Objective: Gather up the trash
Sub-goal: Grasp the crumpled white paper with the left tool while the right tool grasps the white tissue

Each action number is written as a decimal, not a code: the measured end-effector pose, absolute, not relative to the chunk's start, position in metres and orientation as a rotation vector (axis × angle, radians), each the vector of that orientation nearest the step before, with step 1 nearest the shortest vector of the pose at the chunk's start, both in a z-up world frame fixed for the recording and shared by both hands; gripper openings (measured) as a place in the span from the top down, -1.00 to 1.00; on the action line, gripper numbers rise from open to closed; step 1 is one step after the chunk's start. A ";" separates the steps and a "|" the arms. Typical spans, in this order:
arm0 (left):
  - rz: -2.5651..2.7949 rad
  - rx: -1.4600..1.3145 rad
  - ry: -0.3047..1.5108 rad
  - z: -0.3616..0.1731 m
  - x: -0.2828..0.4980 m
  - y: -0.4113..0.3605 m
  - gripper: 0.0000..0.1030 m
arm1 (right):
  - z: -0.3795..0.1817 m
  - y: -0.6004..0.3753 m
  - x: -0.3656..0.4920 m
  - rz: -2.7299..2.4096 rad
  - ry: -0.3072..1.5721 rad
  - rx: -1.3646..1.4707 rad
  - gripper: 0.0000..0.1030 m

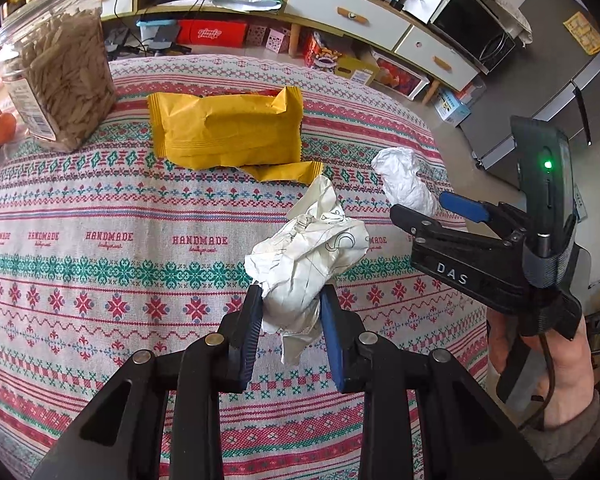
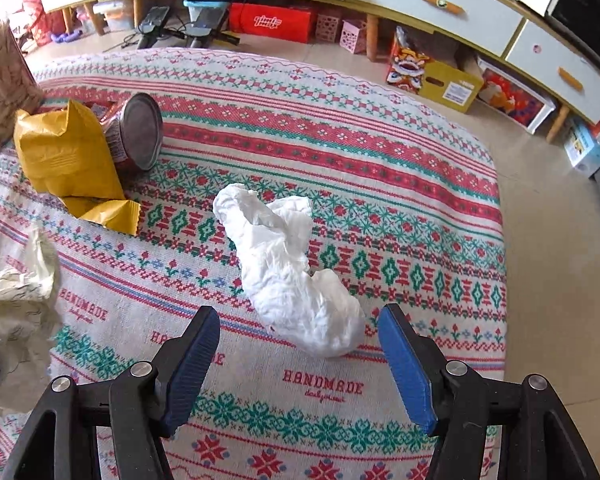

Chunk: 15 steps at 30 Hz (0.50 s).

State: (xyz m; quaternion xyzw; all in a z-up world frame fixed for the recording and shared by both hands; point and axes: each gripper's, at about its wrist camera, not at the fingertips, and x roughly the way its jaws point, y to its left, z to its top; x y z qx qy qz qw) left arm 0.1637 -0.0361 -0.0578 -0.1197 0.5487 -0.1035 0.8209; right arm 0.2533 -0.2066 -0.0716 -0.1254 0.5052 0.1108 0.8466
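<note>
Left tool (image 1: pixel 288 312) grips crumpled printed paper (image 1: pixel 308 256) above patterned surface (image 1: pixel 100 280); right tool (image 2: pixel 300 344) open around white tissue wad (image 2: pixel 296 276), seemingly not touching; yellow wrapper (image 1: pixel 224 128) farther back.

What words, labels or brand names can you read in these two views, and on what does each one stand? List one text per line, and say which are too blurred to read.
"HANDMADE": woven repeatedly across the patterned tablecloth; the small script beneath each is too small to read.
"DAS": on the body of the right gripper.
Label on the clear jar of seeds: too small to read.
White logo on the red box under the cabinet: too blurred to read.
Print on the tin can: unreadable.
</note>
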 end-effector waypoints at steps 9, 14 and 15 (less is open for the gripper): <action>-0.215 -0.315 1.204 -0.066 0.158 -0.027 0.41 | -0.061 -0.221 0.257 0.220 1.120 -0.177 0.47; -0.235 -0.315 1.187 -0.057 0.148 -0.030 0.41 | -0.045 -0.223 0.240 0.248 1.132 -0.139 0.47; -0.239 -0.318 1.186 -0.055 0.146 -0.031 0.41 | -0.041 -0.224 0.236 0.254 1.127 -0.128 0.47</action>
